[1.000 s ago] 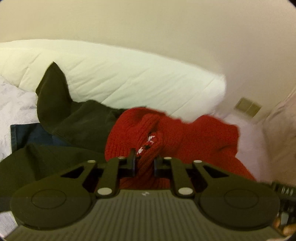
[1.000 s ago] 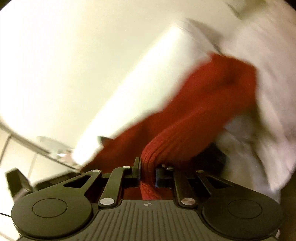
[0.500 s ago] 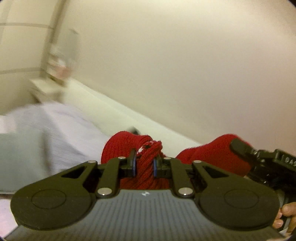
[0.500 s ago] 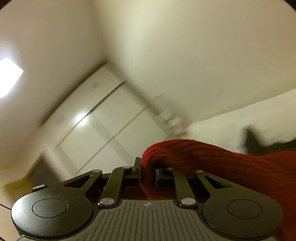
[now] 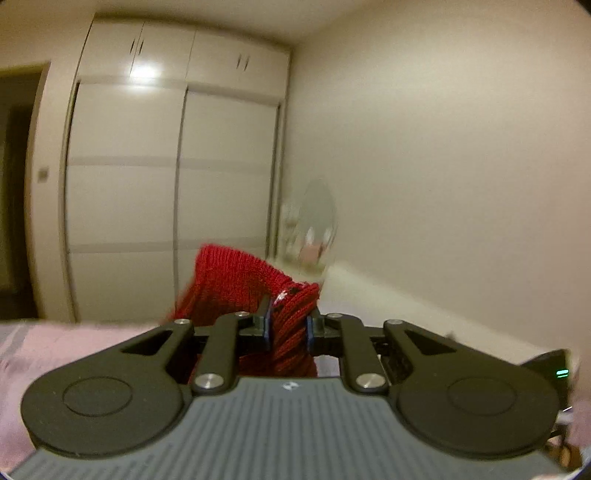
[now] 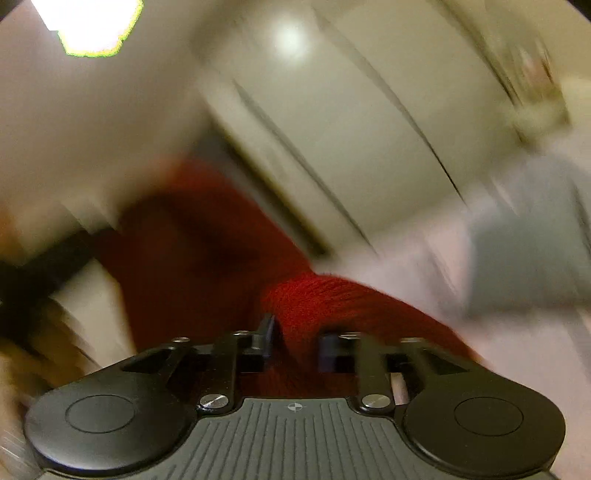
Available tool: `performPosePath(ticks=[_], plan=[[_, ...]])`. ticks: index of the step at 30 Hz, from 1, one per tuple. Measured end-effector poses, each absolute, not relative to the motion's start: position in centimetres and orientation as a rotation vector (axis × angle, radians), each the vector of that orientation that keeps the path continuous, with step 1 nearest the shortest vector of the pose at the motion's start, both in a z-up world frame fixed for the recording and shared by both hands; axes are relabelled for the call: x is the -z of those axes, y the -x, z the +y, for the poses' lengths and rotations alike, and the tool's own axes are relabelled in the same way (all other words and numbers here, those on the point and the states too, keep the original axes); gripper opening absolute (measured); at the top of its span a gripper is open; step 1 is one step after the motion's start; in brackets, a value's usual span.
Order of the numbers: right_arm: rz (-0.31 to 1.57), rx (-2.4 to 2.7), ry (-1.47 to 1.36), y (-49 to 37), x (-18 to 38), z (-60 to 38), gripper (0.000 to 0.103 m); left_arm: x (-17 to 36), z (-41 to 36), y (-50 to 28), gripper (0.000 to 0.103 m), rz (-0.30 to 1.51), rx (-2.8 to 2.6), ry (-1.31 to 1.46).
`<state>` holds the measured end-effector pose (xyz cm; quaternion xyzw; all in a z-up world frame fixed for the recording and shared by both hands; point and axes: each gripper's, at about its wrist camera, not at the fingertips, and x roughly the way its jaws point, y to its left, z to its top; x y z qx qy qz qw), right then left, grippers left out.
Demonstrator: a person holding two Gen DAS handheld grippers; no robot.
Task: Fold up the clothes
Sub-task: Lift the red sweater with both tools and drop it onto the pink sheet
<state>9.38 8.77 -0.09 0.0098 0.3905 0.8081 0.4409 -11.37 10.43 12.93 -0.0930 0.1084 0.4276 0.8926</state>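
Observation:
A red knit sweater (image 5: 236, 280) hangs in the air between my two grippers. The left gripper (image 5: 288, 325) pinches a bunched ribbed edge with a small white pattern; its jaws are easing open slightly, but the pads still press the knit. In the blurred right wrist view, the right gripper (image 6: 295, 339) has its jaws opening. They stand wider apart, and a fold of the sweater (image 6: 314, 299) still lies loosely between them. The rest of the red cloth trails off to the left there.
A cream wardrobe (image 5: 166, 166) fills the far wall, with a dark doorway to its left. Pink bedding (image 5: 55, 343) lies below, and a white headboard (image 5: 388, 295) runs along the right wall. A grey folded cloth (image 6: 528, 236) sits on the bed. A ceiling light (image 6: 92, 26) glares above.
Both grippers swung up and round from the pillow end toward the wardrobe, carrying the red sweater. The right jaws have spread apart; the left still pinches the knit.

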Motion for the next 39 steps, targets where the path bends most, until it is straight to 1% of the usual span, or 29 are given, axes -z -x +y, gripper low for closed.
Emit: performPosePath(ticks=[2,7,8,10,12,16,20,23,27,29,33,39], plan=[[1.043,-1.861,0.284,-5.5,3.4,9.5,0.047,-8.5,11.2,12.2,0.018,0.374,-0.924,0.282],[1.105,-1.747,0.508,-1.7,8.9,6.5,0.047,5.1,12.1,17.2,0.017,0.771,-1.046,0.624],[1.103,-1.734,0.554,-1.3,9.5,6.0,0.047,6.6,11.6,18.5,0.017,0.824,-1.069,0.65],[1.068,-1.747,0.653,2.3,9.5,4.2,0.047,9.1,10.5,20.8,0.017,0.914,-1.11,0.693],[1.012,-1.79,0.743,4.5,9.8,4.3,0.047,9.3,9.4,23.2,0.017,0.909,-1.149,0.705],[0.905,-1.9,0.874,9.1,10.6,2.8,0.047,9.2,7.9,27.4,0.017,0.843,-1.256,0.732],[0.86,-1.981,0.966,12.3,12.6,1.3,0.047,8.3,5.0,28.6,0.019,0.818,-1.341,0.72],[0.84,-1.993,1.007,12.6,13.0,-0.7,0.047,8.5,2.4,28.7,0.023,0.835,-1.377,0.705],[0.837,-1.983,1.056,12.1,13.1,-3.0,0.047,9.2,-0.7,27.9,0.026,0.859,-1.413,0.711],[0.832,-1.985,1.071,11.5,12.6,-4.3,0.047,9.2,-2.3,27.2,0.034,0.855,-1.414,0.713],[0.808,-2.013,1.076,9.7,13.2,-7.2,0.047,9.2,-5.5,26.2,0.034,0.851,-1.442,0.688],[0.822,-2.045,1.106,8.7,14.2,-10.5,0.047,9.2,-8.9,25.7,0.034,0.85,-1.467,0.687]])
